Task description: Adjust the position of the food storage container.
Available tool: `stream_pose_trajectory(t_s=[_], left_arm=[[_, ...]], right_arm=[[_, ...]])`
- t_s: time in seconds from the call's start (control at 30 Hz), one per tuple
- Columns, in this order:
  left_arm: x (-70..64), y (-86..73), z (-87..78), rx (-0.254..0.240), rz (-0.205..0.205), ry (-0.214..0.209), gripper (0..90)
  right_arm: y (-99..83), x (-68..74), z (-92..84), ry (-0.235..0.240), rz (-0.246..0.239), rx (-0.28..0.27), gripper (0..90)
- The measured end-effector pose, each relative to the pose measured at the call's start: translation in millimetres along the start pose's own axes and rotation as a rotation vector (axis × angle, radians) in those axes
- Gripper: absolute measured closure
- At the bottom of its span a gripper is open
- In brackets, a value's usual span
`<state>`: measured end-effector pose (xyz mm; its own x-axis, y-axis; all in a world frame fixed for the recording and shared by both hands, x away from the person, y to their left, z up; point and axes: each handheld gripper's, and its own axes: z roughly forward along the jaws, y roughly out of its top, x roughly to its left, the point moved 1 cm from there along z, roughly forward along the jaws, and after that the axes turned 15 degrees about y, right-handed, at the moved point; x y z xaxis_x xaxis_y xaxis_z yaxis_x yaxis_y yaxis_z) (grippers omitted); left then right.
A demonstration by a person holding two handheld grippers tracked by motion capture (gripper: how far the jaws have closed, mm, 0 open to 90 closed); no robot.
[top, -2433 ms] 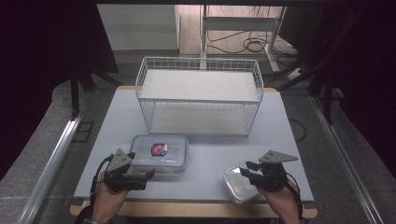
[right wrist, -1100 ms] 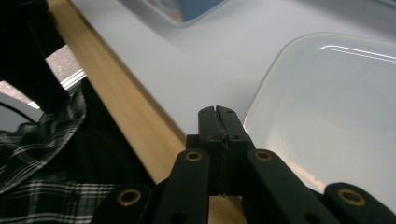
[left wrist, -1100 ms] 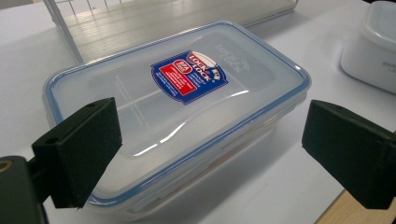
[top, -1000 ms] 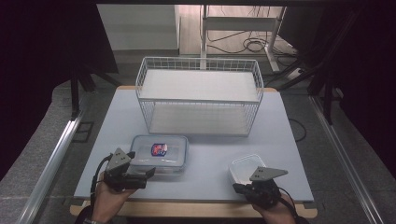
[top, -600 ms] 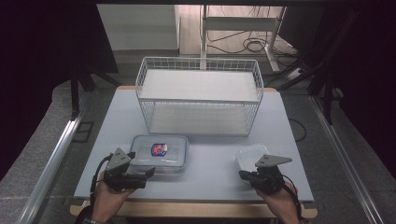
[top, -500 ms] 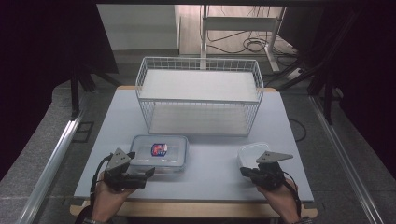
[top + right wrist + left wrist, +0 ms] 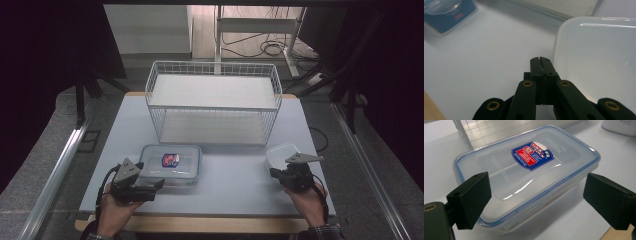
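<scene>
The landmark is the white wire basket (image 7: 212, 102), standing at the far middle of the pale grey-blue table (image 7: 235, 180), whose near edge shows a light wooden strip. Dark drapes close in the room on the left and right; a grey floor with a metal rail runs along the left side, and beyond the basket sit white furniture legs and loose cables on a pale floor.

Left of the basket's near side, the left gripper (image 7: 150, 184) rests low over the table with its 2 black jaws spread wide apart, gripping nothing. Just ahead of it, directly in front of the basket's left half, lies the clear rectangular plastic container with a blue-rimmed lid and a red-and-blue label (image 7: 524, 177); the jaws flank its near corner without touching it.

In front of the basket's right corner lies the small open translucent white plastic tub (image 7: 282, 155). The right gripper (image 7: 541, 61) has its jaws pressed fully together, their tip touching or just beside the tub's rim.
</scene>
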<state>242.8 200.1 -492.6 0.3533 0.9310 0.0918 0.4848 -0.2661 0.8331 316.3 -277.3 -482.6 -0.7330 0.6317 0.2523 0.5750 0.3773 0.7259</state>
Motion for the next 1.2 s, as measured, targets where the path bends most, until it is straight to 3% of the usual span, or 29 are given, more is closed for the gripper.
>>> stream_pose_trajectory(t_s=[0.13,0.3,0.43,0.53,0.6,0.67,0.77,0.87,0.93,0.97,1.03,1.2], left_arm=[[1.1,-0.2,0.6,0.007,0.010,0.006,10.1],[16.5,2.0,-3.5,0.001,0.025,0.071,20.3],[45.0,-2.1,-4.3,0.013,-0.015,0.119,42.0],[65.8,-11.0,5.0,0.064,-0.035,0.148,60.1],[71.2,-14.1,9.8,0.084,-0.043,0.146,71.0],[80.4,-18.8,25.3,0.133,-0.048,0.128,80.0],[82.1,-17.6,38.8,0.165,-0.022,0.110,87.6],[78.7,-13.8,49.2,0.181,0.000,0.088,89.8],[76.5,-12.3,51.3,0.186,0.011,0.089,90.0],[72.6,-10.6,53.5,0.200,0.037,0.113,90.0],[70.9,-10.2,54.8,0.198,0.022,0.095,90.0],[60.0,-4.4,60.1,0.197,0.036,0.071,90.0]], right_arm=[[2.2,-5.9,-0.5,-0.022,0.020,-0.009,89.3],[6.4,2.2,1.9,-0.005,0.001,-0.017,89.1],[13.5,7.9,5.6,0.018,-0.005,-0.030,89.1],[19.6,12.5,11.1,0.031,-0.014,-0.038,89.1],[22.5,15.9,15.8,0.046,-0.022,-0.047,89.1],[24.1,19.9,21.5,0.059,-0.027,-0.047,89.0],[27.2,25.6,29.1,0.071,-0.036,-0.040,89.0],[32.6,30.1,35.5,0.083,-0.046,-0.038,89.0],[36.2,33.0,41.0,0.092,-0.053,-0.034,89.1],[37.7,34.5,44.1,0.099,-0.056,-0.031,89.2],[40.3,36.8,50.9,0.109,-0.062,-0.021,89.2],[46.9,41.4,66.4,0.130,-0.075,-0.001,89.1]])
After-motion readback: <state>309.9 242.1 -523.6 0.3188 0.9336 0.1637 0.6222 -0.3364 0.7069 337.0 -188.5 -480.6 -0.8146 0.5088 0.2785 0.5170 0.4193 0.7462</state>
